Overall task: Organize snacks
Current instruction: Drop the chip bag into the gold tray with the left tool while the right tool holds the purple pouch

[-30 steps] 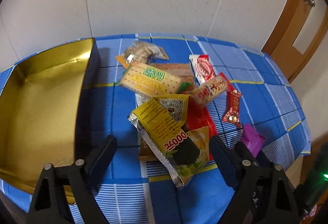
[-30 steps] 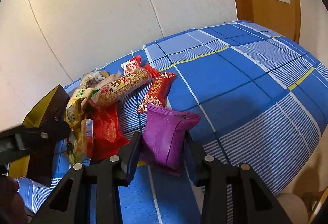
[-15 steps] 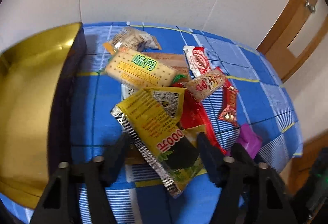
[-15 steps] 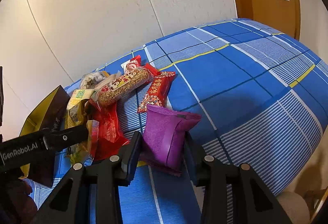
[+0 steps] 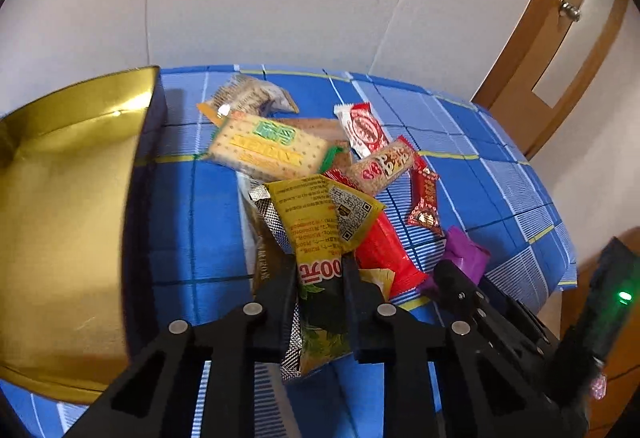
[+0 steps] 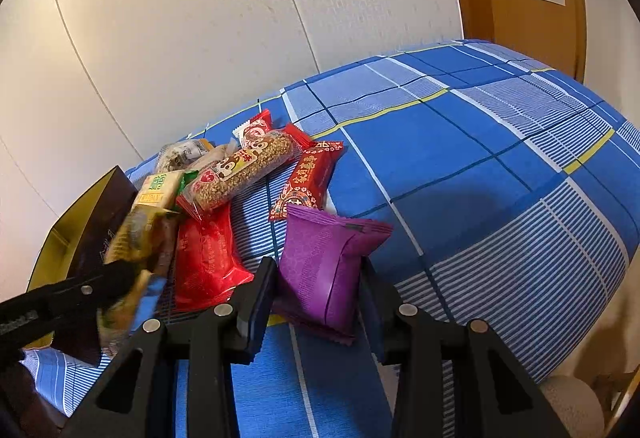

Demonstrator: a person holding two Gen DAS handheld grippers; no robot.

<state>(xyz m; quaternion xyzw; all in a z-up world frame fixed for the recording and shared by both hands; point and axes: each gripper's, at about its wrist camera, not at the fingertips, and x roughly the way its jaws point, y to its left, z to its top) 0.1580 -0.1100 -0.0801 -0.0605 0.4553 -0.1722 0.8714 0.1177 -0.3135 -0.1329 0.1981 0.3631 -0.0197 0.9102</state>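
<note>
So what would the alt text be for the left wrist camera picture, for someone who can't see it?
The left gripper pinches a yellow snack packet at the near end of a snack pile on a blue plaid tablecloth. An open gold-lined box sits left; the right gripper holds a purple packet.

- The yellow packet (image 5: 316, 222) is made of glossy printed foil with a crinkled silver edge.
- The purple packet (image 6: 324, 262) is wrapped in matt plastic film.
- The box (image 5: 60, 230) is lined with shiny gold card.
- The bench (image 6: 460, 165) is covered with checked blue woven cloth.
- The fingers (image 5: 280, 298) are moulded in matt black plastic.
</note>
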